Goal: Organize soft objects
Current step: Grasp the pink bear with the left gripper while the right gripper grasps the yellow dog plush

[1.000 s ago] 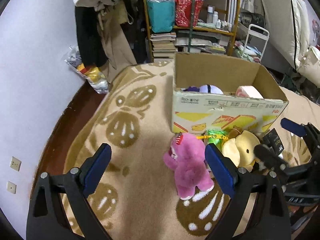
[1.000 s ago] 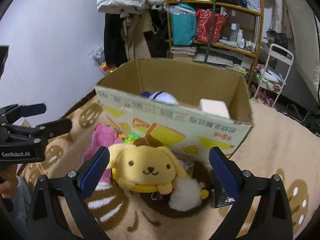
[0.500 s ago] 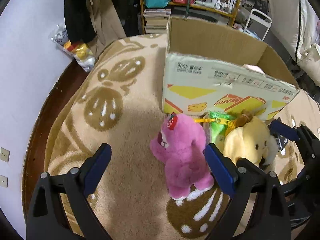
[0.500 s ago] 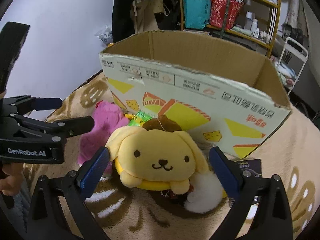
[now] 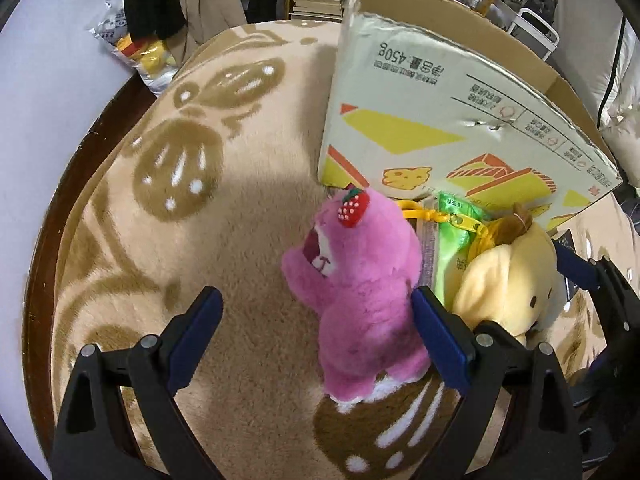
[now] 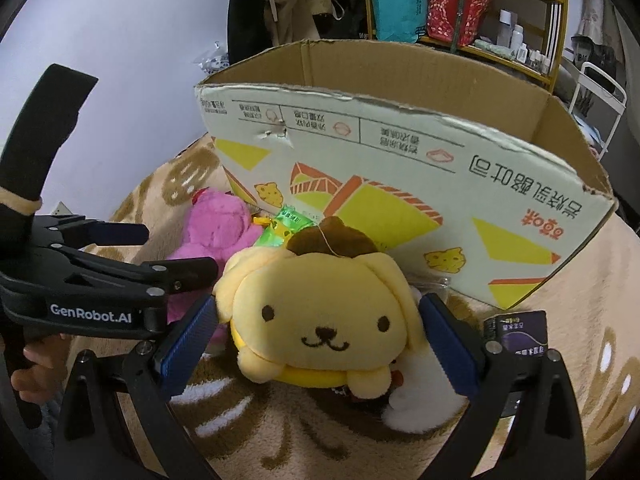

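Note:
A pink plush bear (image 5: 360, 292) with a strawberry on its head stands on the beige patterned blanket (image 5: 240, 200). My left gripper (image 5: 316, 336) is open around it, with the bear close to the right-hand finger. A yellow dog plush (image 6: 324, 312) lies in front of the cardboard box (image 6: 400, 168). My right gripper (image 6: 318, 344) is open, with one blue pad on each side of the dog's head. The pink bear (image 6: 216, 228) sits just left of the dog. The box's inside is hidden by its front wall.
A green packet (image 5: 452, 232) is wedged between the two toys. A dark small packet (image 6: 520, 332) and a white fluffy piece (image 6: 416, 400) lie by the dog. A shelf (image 6: 460, 12), hanging clothes and a plastic bag (image 5: 136, 52) stand behind. A hand (image 6: 36, 360) holds the left gripper.
Both grippers have come down and closer to the toys, which now sit between their fingers. The box's contents have dropped out of view behind its front wall. Jaw widths look unchanged.

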Demonstrator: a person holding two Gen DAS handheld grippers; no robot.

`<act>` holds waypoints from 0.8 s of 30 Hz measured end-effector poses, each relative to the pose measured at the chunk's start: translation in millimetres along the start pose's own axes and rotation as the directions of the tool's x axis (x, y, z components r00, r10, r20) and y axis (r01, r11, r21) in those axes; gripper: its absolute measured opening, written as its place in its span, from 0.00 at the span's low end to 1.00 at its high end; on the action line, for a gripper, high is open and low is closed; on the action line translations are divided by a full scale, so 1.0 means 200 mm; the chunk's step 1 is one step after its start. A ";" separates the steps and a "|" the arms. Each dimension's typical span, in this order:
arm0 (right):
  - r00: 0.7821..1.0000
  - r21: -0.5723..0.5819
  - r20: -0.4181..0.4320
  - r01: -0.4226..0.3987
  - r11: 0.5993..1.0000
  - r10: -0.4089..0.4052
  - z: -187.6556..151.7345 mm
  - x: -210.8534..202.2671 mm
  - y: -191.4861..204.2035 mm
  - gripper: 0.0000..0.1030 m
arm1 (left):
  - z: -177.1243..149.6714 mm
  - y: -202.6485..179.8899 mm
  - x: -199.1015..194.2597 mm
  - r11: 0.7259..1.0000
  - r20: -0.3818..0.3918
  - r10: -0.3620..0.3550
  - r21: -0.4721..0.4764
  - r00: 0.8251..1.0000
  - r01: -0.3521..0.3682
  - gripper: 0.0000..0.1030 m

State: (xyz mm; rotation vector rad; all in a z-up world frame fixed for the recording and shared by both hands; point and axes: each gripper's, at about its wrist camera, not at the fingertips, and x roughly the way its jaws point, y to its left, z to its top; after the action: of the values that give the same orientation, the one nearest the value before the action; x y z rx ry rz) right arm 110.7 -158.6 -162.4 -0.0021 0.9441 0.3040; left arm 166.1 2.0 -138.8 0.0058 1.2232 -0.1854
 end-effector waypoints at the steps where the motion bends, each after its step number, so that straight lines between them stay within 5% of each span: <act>1: 1.000 0.003 -0.001 -0.001 1.000 0.001 0.00 0.00 0.00 1.00 | 0.00 0.00 0.00 1.000 0.001 0.001 0.002 1.000 -0.001 0.91; 13: 0.999 0.030 -0.005 -0.032 0.999 0.032 -0.01 0.02 -0.02 1.00 | 0.00 0.04 0.07 0.996 -0.036 -0.064 -0.057 0.997 0.062 0.90; 24: 1.000 0.007 0.003 -0.001 1.000 0.001 -0.02 0.03 0.02 1.00 | -0.03 0.03 0.07 0.985 -0.028 -0.156 -0.083 0.987 0.153 0.58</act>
State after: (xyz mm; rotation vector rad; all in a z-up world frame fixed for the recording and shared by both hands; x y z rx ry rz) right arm 109.7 -154.7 -168.8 0.0051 0.9425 0.3015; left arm 166.0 6.7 -154.1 -0.1570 1.2652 -0.2725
